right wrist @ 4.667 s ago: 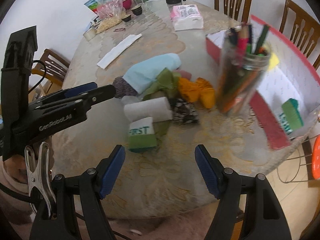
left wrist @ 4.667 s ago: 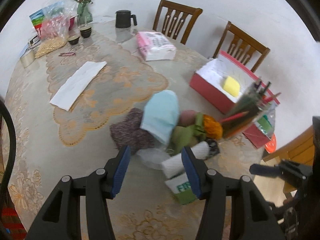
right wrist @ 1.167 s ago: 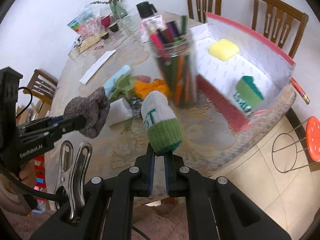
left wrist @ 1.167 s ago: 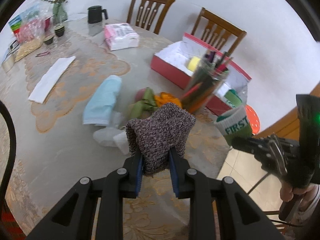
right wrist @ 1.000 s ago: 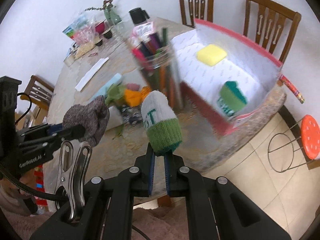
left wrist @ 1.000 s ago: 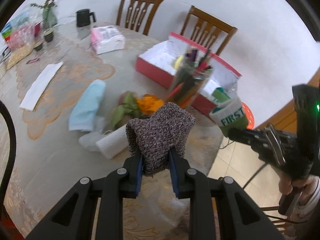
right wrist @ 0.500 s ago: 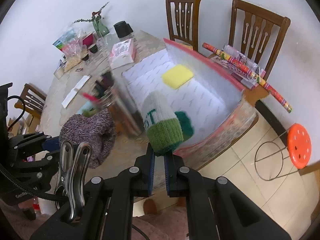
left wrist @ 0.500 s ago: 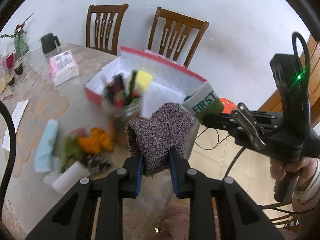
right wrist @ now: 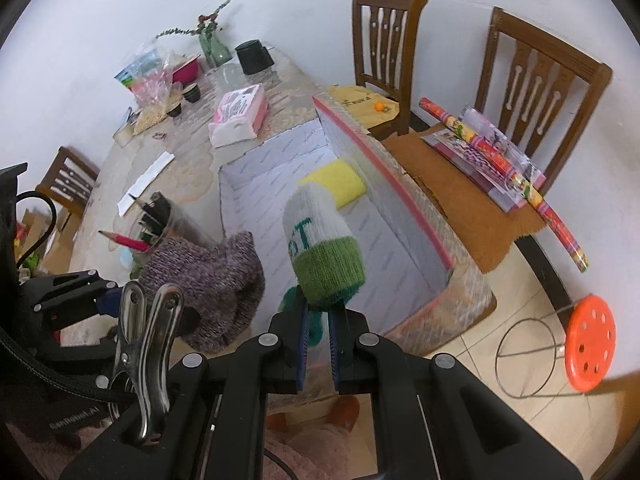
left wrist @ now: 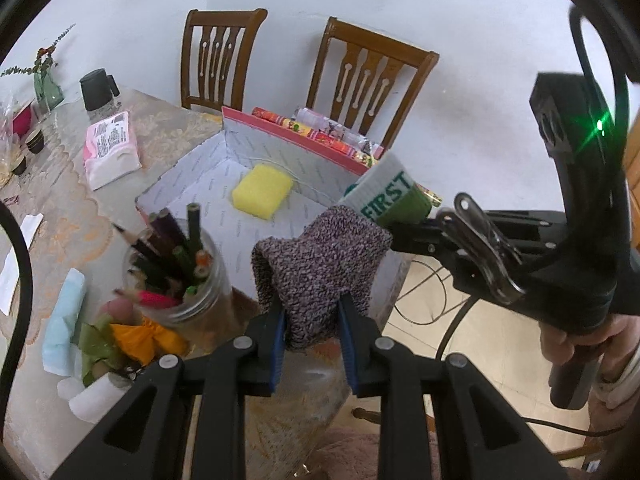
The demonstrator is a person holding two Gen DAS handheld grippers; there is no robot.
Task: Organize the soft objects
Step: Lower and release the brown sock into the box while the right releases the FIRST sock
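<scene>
- We held the left tool clamped on a speckled purple-grey knitted piece, its blue pads pressing the lower folds from both sides while the rest stood up above the fingers.
- We held the right tool closed tight on the green cuff of a white-and-green knitted sock, which rose upright from the fingers with green lettering on its white part.
- In the left wrist view the right tool sat just to the right of the purple-grey piece, the sock nearly touching its top edge; we could not tell whether they touched.
- Ahead of both tools lay the red-sided box with a white lining, open at the top, on the table.
- A yellow sponge lay on the box floor, beyond the left tool's piece and apart from it.
- To the left of the left tool stood a glass jar of pencils, and further left a heap of soft things: pale blue, green and orange cloth.
- Below that heap lay a white roll near the table's edge.
- A pink tissue pack lay far ahead to the left.
</scene>
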